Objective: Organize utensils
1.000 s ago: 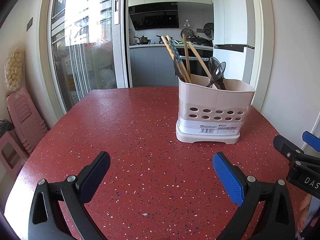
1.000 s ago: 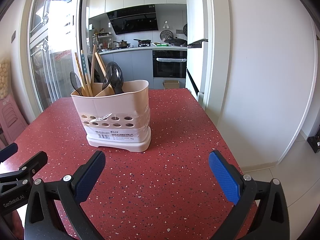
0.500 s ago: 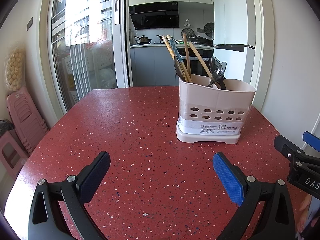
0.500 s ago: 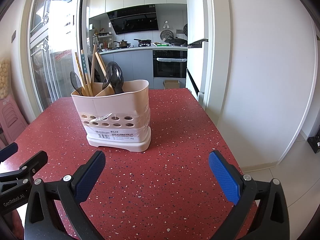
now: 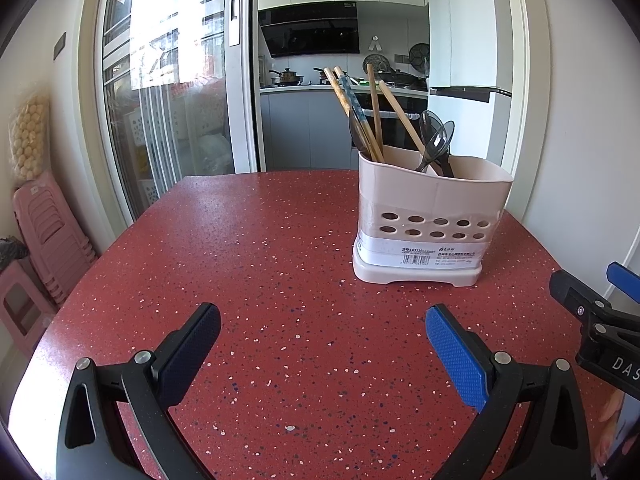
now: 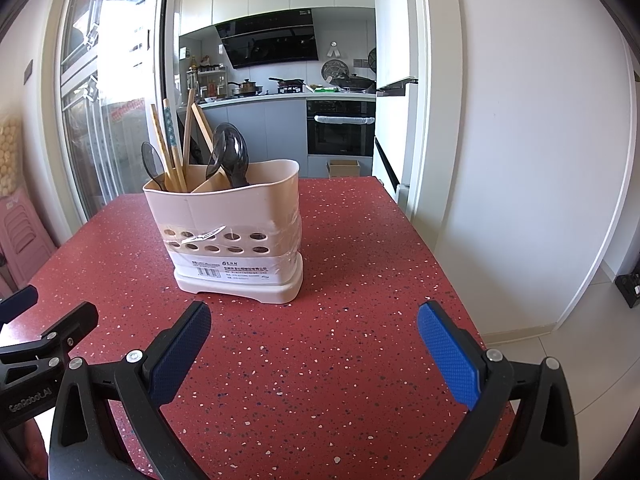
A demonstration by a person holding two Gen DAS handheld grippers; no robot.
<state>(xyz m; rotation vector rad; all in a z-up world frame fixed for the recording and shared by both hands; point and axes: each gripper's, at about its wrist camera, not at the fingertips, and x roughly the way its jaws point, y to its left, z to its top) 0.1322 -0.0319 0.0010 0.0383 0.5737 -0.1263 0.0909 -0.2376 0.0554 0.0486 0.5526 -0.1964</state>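
Observation:
A beige utensil holder [image 5: 428, 224] stands upright on the red speckled table [image 5: 260, 264]; it also shows in the right wrist view [image 6: 236, 236]. Wooden chopsticks [image 5: 360, 112] stick out of its left compartment and dark plastic spoons [image 5: 434, 140] out of the middle one. In the right wrist view the chopsticks [image 6: 172, 144] and spoons [image 6: 230, 156] show too. My left gripper [image 5: 322, 340] is open and empty, low over the table, short of the holder. My right gripper [image 6: 314, 340] is open and empty, to the right of the left one.
The table's right edge [image 6: 452, 280] drops to a tiled floor beside a white wall. Stacked pink stools [image 5: 44, 232] stand left of the table. A glass sliding door [image 5: 168, 100] and a kitchen lie behind.

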